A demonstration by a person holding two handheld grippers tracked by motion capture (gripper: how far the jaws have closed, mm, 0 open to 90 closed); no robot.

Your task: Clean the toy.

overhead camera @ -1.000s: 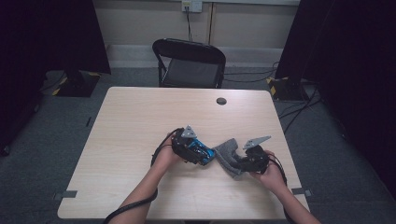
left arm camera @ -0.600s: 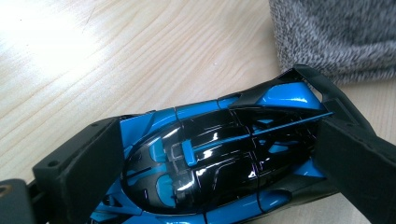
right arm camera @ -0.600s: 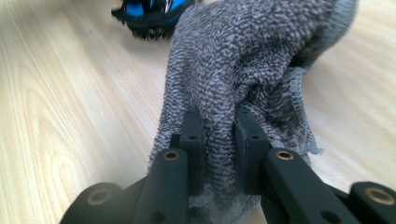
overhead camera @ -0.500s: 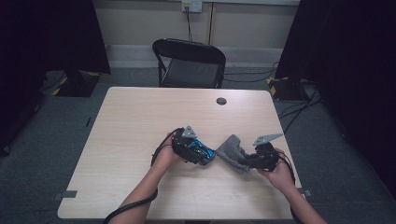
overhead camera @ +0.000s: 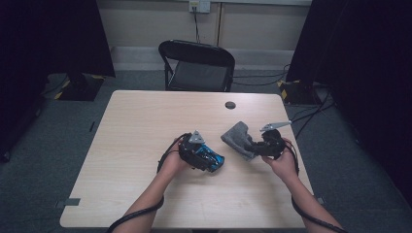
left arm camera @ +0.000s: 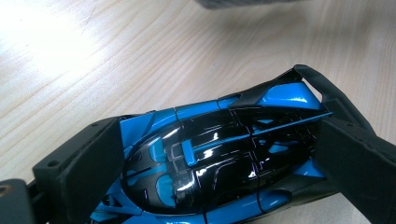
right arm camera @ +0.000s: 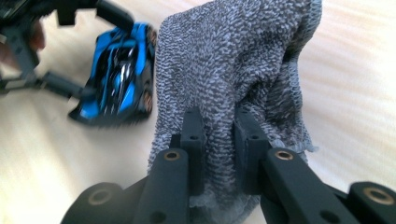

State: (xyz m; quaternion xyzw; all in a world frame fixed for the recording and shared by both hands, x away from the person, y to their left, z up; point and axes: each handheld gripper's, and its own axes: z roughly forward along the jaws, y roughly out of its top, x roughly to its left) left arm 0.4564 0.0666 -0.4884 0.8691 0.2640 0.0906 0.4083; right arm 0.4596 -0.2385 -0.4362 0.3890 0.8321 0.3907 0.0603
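Right gripper view: fingers [right arm camera: 218,140] pinch the grey cloth [right arm camera: 233,60]; left fingers [left arm camera: 84,172] clamp the blue toy car [left arm camera: 210,158].

Your right gripper [overhead camera: 253,147] now sits farther R and up-table vs. a sec ago, lifted a bit. Grey cloth [overhead camera: 237,138] goes with it: no longer touching the blue toy car [overhead camera: 210,159], now apart w/ bare table [overhead camera: 145,126] between. Cloth hangs up off the jaws, bunched, not flat.
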